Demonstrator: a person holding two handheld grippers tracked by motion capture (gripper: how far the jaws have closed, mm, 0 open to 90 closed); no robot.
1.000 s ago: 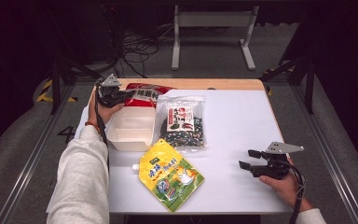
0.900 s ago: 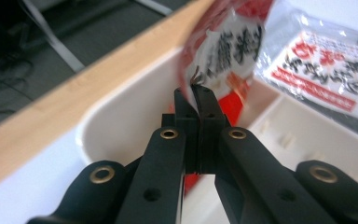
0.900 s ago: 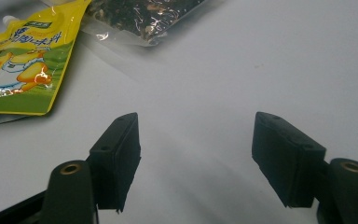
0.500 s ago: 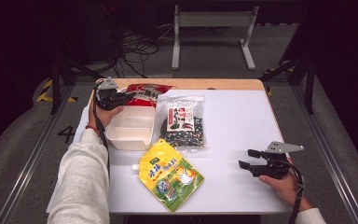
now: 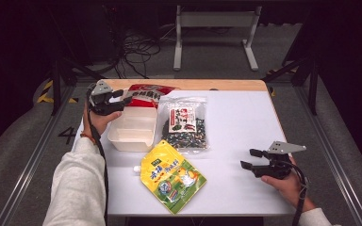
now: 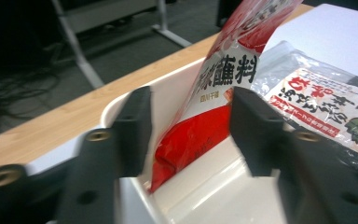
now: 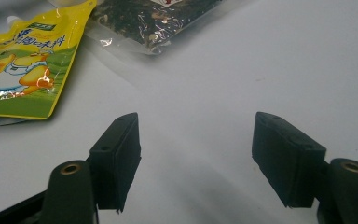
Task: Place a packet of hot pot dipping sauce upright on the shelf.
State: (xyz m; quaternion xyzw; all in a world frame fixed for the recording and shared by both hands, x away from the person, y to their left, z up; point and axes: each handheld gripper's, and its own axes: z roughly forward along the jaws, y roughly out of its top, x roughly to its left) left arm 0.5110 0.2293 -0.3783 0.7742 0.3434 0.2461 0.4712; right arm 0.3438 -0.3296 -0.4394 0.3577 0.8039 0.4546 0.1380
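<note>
The left gripper's (image 6: 186, 135) two black fingers (image 6: 133, 128) have just been opening and now stand apart on either side of the red and white printed foil packet (image 6: 205, 116), with a gap between each pad and the packet, so nothing is clamped. A second ago, in the high view, this gripper sat further over the box with the packet in its closed fingers; now it has drawn back toward the far left corner of the counter. The packet stands tilted, its lower end inside the white rectangular plastic box (image 5: 132, 132) and its upper part leaning out over the box's far rim. In the high view the left gripper (image 5: 104, 100) is at the box's far left corner, the packet (image 5: 147, 93) just to its right.

The right gripper's (image 7: 196, 158) black fingers (image 7: 116, 158) are spread wide over bare white counter (image 7: 242, 70) with nothing between them, and in the high view the right gripper (image 5: 264, 165) sits where it was a second ago.

Just right of the box lies a clear bag of dark dried goods with a red and white label (image 5: 184, 125); in front of the box lies a yellow and green spouted pouch (image 5: 172, 175). Neither has shifted.
</note>
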